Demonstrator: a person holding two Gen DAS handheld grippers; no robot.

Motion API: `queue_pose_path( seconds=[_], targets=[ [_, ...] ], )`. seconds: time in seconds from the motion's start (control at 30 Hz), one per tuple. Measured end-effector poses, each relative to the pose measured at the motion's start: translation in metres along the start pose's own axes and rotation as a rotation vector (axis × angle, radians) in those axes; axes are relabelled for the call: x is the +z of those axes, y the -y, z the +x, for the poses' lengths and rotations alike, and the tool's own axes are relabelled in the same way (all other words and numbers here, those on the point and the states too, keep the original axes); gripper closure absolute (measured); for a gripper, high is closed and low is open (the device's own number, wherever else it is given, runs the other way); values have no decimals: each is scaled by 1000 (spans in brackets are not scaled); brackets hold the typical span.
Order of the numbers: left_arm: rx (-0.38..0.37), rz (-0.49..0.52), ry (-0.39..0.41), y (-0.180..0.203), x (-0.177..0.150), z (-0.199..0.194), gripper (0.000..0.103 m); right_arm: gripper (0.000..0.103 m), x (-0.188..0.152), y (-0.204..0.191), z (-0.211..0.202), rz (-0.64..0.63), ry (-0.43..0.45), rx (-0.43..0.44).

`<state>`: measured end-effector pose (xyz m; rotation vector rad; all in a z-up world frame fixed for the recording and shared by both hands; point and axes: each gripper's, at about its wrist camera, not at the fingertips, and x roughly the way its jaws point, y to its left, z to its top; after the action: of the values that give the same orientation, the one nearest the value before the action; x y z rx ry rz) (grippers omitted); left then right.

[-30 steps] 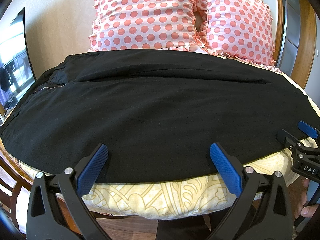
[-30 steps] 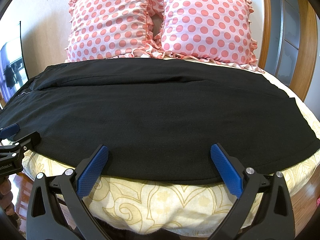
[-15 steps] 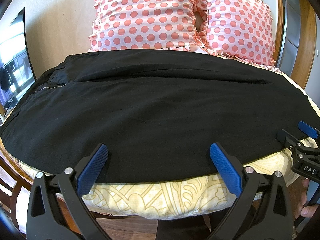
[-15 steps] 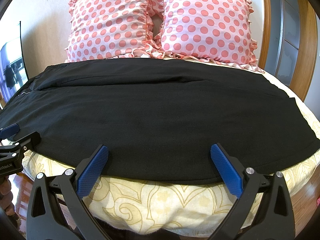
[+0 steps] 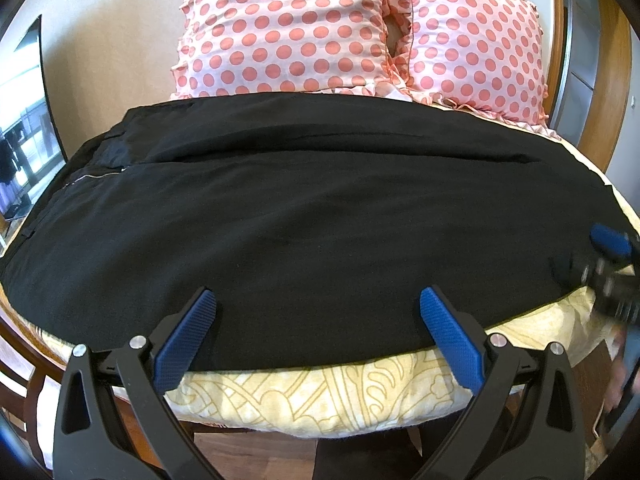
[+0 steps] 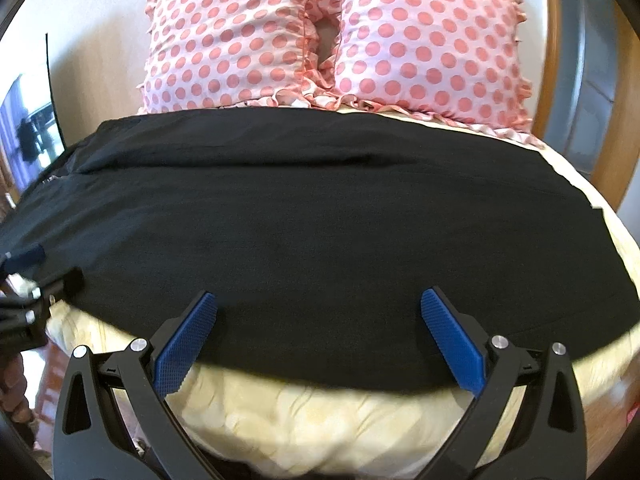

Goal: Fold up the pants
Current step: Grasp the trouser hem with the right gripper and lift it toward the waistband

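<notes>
Black pants lie flat across the bed, waist and zipper at the left, leg ends at the right; they also fill the right wrist view. My left gripper is open and empty, over the pants' near edge. My right gripper is open and empty, also over the near edge, further right. The right gripper shows blurred at the right edge of the left wrist view. The left gripper shows at the left edge of the right wrist view.
Two pink polka-dot pillows stand behind the pants. The yellow patterned bedcover hangs over the near edge of the bed. A wooden bed frame curves at the right. A mirror is at the left.
The right gripper has moved forward and a little up toward the pants, its view now blurred. The left gripper has barely moved. The pants lie as before.
</notes>
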<state>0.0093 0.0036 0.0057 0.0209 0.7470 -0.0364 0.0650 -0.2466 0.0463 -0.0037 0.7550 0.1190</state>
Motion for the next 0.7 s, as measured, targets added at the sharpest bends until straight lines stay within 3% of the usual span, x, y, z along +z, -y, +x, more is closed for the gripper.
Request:
queue_pose_path(
  seconds=[0.17, 0.23, 0.33, 0.43, 0.5, 0.6, 0.7],
  targets=[
    [-26, -60, 53, -16, 16, -6, 2, 1, 79, 66, -3, 136, 73, -68],
    [-37, -78, 75, -21, 23, -7, 2, 1, 111, 98, 17, 205, 45, -124],
    [-59, -89, 90, -26, 32, -6, 2, 1, 158, 154, 74, 288, -51, -279],
    [-77, -100, 90, -31, 37, -2, 2, 18, 185, 209, 125, 417, -138, -380],
    [-87, -106, 92, -33, 39, 0, 2, 30, 193, 237, 148, 505, -181, -394],
    [-98, -106, 96, -36, 42, 5, 2, 41, 199, 279, 186, 671, -251, -422],
    [-93, -99, 89, -37, 42, 10, 2, 45, 195, 292, 210, 715, -290, -486]
  ],
)
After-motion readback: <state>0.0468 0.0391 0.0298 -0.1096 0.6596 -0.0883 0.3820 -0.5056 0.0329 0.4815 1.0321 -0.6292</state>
